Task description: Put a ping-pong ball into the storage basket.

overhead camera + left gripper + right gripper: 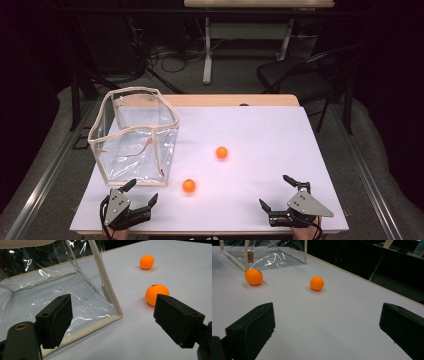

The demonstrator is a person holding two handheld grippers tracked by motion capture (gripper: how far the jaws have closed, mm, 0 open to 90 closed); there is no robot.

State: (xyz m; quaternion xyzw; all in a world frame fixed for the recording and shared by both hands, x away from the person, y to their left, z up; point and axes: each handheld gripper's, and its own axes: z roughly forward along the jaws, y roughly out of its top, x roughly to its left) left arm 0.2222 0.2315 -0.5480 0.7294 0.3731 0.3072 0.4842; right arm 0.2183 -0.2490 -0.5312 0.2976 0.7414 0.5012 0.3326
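High view: both grippers are held at the near edge of the worktop point(260, 130), fingers spread wide and gripping nothing. Two orange balls lie apart beside the clear bag point(135, 135). An approach step is judged. Next, the left gripper point(141, 192) must be advanced onto the nearer ball point(188, 185); the right gripper point(274, 191) faces the farther ball point(221, 152).

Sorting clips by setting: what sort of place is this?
Probably a lab or workshop recording station: a white-covered table with test props, two orange balls and a clear bag, plus loose floor cables and a folding chair.
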